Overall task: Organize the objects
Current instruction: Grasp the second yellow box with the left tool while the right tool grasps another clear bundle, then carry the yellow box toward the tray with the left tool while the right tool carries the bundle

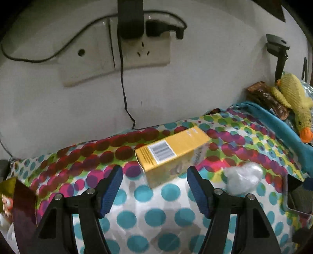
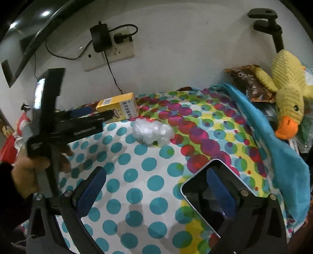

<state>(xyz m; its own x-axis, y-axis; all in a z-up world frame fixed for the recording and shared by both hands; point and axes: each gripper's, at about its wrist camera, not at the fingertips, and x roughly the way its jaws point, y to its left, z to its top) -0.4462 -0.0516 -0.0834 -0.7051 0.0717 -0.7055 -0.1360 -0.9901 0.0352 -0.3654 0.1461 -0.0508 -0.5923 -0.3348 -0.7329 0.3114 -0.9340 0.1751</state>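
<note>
The box point(image 1: 172, 154), yellow with a barcode on its upper face, lies on its side near the back edge of the dotted tablecloth point(image 1: 148, 205), close to the wall point(image 1: 195, 78). In the left wrist view it sits just ahead of the left gripper point(image 1: 154, 175), whose blue pads point(image 1: 111, 187) stand spread with nothing between them; the box's near corner falls in line with the gap but is not touched. In the right wrist view the left gripper point(image 2: 93, 114) reaches in from the left edge, held by a hand point(image 2: 29, 172), its tips just beside the box point(image 2: 119, 107).

A blue cloth point(image 2: 273, 148) runs along the right edge of the tablecloth point(image 2: 137, 185). Over it, at the back right corner, lies a yellow plush duck point(image 2: 287, 93) with an orange beak, partly covering a brown packet point(image 2: 248, 82). A phone point(image 2: 207, 195), screen up and dark, rests near the front right; it lies under the right gripper point(image 2: 154, 191), whose fingers are spread wide, the right finger over the screen, holding nothing.

A crumpled white plastic wad point(image 2: 152, 131) lies just beside the box, toward the middle, in the open between the two grippers. On the wall, a socket plate point(image 1: 117, 50) carries a black adapter point(image 1: 131, 17) and a plug, with a cord hanging down behind the back edge.
</note>
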